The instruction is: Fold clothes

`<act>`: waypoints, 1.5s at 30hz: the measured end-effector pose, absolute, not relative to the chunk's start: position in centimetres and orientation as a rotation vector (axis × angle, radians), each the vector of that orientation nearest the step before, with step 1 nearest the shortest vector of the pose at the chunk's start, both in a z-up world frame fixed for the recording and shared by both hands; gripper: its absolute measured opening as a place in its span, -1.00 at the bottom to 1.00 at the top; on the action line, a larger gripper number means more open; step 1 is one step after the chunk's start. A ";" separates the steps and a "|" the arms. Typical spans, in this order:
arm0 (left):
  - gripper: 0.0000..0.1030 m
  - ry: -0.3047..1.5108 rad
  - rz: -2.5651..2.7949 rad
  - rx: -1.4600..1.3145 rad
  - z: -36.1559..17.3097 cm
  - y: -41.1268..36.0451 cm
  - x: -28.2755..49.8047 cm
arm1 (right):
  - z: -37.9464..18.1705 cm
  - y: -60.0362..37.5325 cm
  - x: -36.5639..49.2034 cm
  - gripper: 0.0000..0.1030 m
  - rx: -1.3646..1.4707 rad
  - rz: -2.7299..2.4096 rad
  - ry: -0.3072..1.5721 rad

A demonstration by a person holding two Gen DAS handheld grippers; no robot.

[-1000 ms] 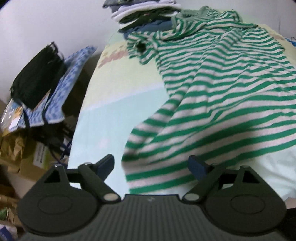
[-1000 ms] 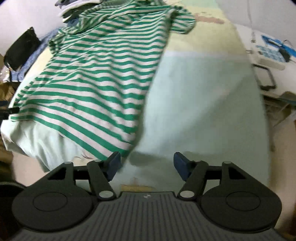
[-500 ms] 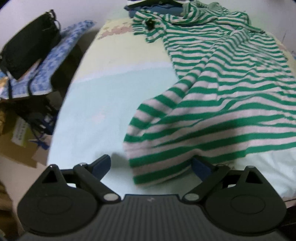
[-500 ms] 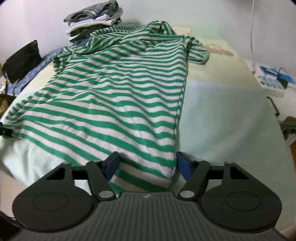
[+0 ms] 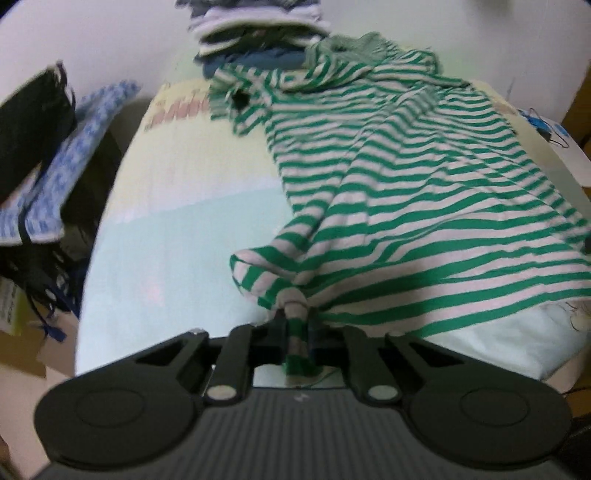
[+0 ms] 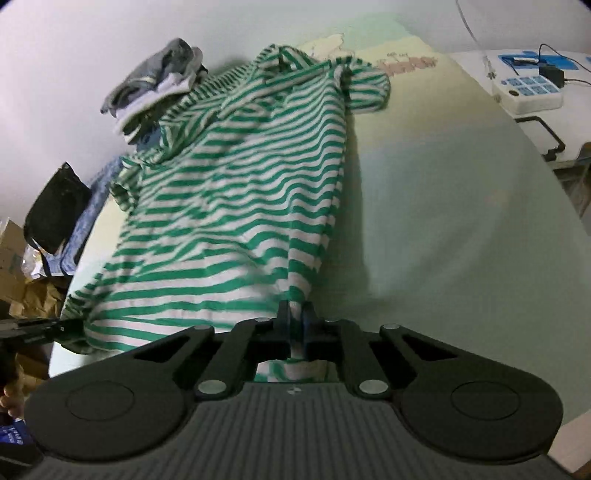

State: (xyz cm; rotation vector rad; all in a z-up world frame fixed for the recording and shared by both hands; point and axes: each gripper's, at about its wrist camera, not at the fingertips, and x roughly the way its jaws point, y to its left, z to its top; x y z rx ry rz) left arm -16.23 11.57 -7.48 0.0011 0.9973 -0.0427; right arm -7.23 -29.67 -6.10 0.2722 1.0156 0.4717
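Observation:
A green-and-white striped shirt (image 5: 406, 192) lies spread on the bed, collar toward the far wall. My left gripper (image 5: 295, 319) is shut on the hem's left corner, and the cloth bunches and lifts between its pads. The same striped shirt (image 6: 240, 192) fills the right wrist view. My right gripper (image 6: 294, 314) is shut on the hem's right corner, with striped fabric pinched between the pads. At the left edge of the right wrist view the left gripper (image 6: 70, 328) holds the other corner.
A stack of folded clothes (image 5: 255, 33) sits at the head of the bed (image 6: 443, 221). A black bag (image 5: 29, 125) and blue patterned cloth (image 5: 74, 147) lie left of the bed, above cardboard boxes (image 6: 11, 266). A white device with cables (image 6: 528, 88) sits on a table to the right.
Both grippers went from wide open around the shirt's hem corners to shut on them. The corners now rise off the bed and the fabric bunches up.

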 end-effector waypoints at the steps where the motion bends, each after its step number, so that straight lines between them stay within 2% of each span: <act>1: -0.92 0.981 -0.055 -0.003 -6.7 11.5 -16.7 | -5.6 -30.0 -7.4 -0.89 0.288 0.487 1.022; 9: -0.92 0.883 -0.095 -0.031 -2.5 10.9 -19.4 | -4.5 -31.5 -8.2 -0.89 0.214 0.505 1.054; 14: -0.92 0.897 -0.080 -0.029 -2.5 10.7 -20.2 | -4.6 -31.4 -8.5 -0.90 0.120 0.536 1.097; 22: -0.92 0.894 -0.128 -0.050 0.7 10.6 -24.0 | -3.9 -34.4 -8.9 -0.91 -0.014 0.578 1.194; 25: -0.92 0.935 -0.142 -0.043 0.3 10.0 -25.1 | -4.1 -35.5 -8.7 -0.91 -0.071 0.592 1.230; 34: -0.95 1.077 -0.054 -0.072 -5.5 10.1 -25.7 | -7.6 -34.7 -8.3 -0.90 -0.185 0.611 1.290; 38: -0.92 1.090 -0.045 -0.026 -5.8 10.2 -25.9 | -7.5 -34.7 -7.7 -0.88 -0.175 0.613 1.309; 40: -0.90 1.108 -0.013 0.024 -5.8 10.9 -26.1 | -6.9 -34.9 -7.4 -0.81 -0.211 0.616 1.306; 41: -0.80 1.119 0.003 0.048 -5.7 11.4 -26.3 | -6.4 -34.9 -7.2 -0.80 -0.231 0.617 1.295; 42: -0.79 1.128 0.020 0.068 -5.6 11.9 -26.3 | -5.8 -34.8 -7.1 -0.76 -0.250 0.619 1.281; 43: -0.80 1.124 0.047 0.069 -5.3 12.7 -26.2 | -5.2 -34.7 -6.9 -0.53 -0.270 0.620 1.268; 45: -0.82 1.087 0.085 0.068 -4.1 13.4 -25.4 | -4.0 -34.5 -6.4 -0.38 -0.286 0.623 1.221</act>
